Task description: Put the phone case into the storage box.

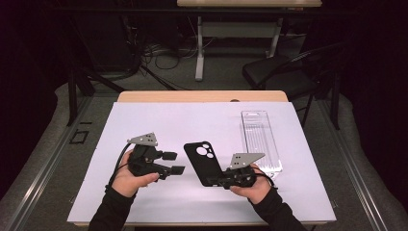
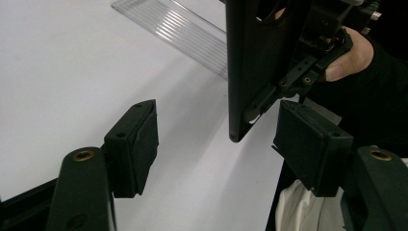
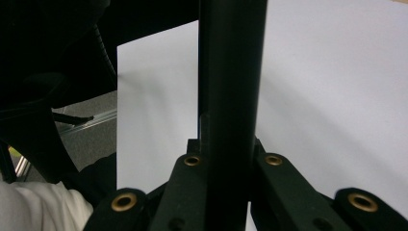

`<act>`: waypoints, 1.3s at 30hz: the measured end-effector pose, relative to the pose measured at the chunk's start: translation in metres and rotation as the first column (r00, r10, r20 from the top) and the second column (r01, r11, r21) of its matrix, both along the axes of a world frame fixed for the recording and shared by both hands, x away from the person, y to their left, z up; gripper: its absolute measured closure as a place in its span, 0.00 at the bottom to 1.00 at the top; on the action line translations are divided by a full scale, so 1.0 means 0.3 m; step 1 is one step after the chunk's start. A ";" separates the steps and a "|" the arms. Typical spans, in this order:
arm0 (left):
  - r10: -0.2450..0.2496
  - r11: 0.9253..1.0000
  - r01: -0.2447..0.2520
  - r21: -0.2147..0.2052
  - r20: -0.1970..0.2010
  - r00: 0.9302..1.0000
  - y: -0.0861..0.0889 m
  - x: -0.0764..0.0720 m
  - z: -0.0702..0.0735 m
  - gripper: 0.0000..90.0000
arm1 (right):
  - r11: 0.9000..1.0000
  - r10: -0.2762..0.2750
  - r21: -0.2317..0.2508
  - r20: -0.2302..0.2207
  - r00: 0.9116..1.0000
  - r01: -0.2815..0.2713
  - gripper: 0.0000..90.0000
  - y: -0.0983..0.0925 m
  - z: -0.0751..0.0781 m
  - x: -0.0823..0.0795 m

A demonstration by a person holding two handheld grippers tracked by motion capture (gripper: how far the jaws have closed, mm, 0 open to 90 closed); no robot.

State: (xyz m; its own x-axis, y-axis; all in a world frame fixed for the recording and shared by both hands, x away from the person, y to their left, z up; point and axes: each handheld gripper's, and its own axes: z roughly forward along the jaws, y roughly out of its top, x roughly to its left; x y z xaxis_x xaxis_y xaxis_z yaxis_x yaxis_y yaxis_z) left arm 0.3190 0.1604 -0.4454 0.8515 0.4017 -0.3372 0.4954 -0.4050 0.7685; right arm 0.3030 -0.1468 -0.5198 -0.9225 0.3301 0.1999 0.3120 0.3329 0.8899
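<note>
The white surface (image 1: 159, 202) carries the work, and a clear plastic tray (image 1: 260, 139) lies on it toward two o'clock, long and ribbed, with nothing in it as far as the high view shows. Near the middle of the surface, the right gripper (image 1: 226, 181) has its jaws clenched on the lower end of a black phone case (image 1: 203, 161). From that grip the case reaches away toward eleven o'clock, lifted clear of the sheet in the left gripper view. At about nine o'clock from the case, the left gripper (image 1: 173, 162) hangs with its jaws released and spread wide, grasping nothing and pointing toward the case.

The step in hand looks like a handover or a two-gripper hold: one gripper presents the case, the other lines up on it. The next move likely calls for the left jaws to come in around the free edge of the case and close without knocking it askew.

The case is matt black and thin, with rounded corners. At its far end is a camera cutout with three round holes. In the right gripper view it stands edge-on between the jaws as a dark bar (image 3: 231, 72).
</note>
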 end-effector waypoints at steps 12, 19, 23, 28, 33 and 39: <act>-0.039 0.999 0.039 -0.012 0.010 0.999 -0.031 -0.005 -0.005 0.52 | 0.999 0.038 -0.003 -0.009 0.999 -0.038 0.97 0.024 -0.016 -0.009; -0.048 0.999 0.048 -0.009 0.001 0.999 -0.041 -0.009 -0.012 0.63 | 0.999 0.049 -0.004 -0.020 0.999 -0.049 0.97 0.030 -0.027 -0.012; -0.054 0.998 0.054 -0.015 0.010 0.998 -0.048 -0.010 -0.017 0.65 | 0.998 0.057 -0.005 -0.021 0.998 -0.058 0.97 0.036 -0.030 -0.015; -0.057 0.998 0.057 -0.014 0.022 0.998 -0.061 -0.011 -0.024 0.66 | 0.998 0.061 -0.003 -0.022 0.998 -0.061 0.97 0.040 -0.034 -0.017; -0.068 0.997 0.069 -0.033 0.023 0.997 -0.069 -0.009 -0.030 0.66 | 0.998 0.068 -0.005 -0.023 0.997 -0.068 0.97 0.043 -0.037 -0.018; -0.074 0.996 0.074 -0.053 0.009 0.997 -0.072 -0.006 -0.037 0.67 | 0.997 0.075 0.001 -0.026 0.997 -0.075 0.97 0.048 -0.041 -0.020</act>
State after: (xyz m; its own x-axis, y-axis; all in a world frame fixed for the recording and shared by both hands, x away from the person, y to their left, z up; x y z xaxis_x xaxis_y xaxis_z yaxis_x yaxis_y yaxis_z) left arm 0.3174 0.1387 -0.4566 0.8807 0.3188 -0.3504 0.4600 -0.3987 0.7934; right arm 0.2969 -0.1325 -0.5321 -0.9392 0.2603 0.2238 0.3088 0.3562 0.8819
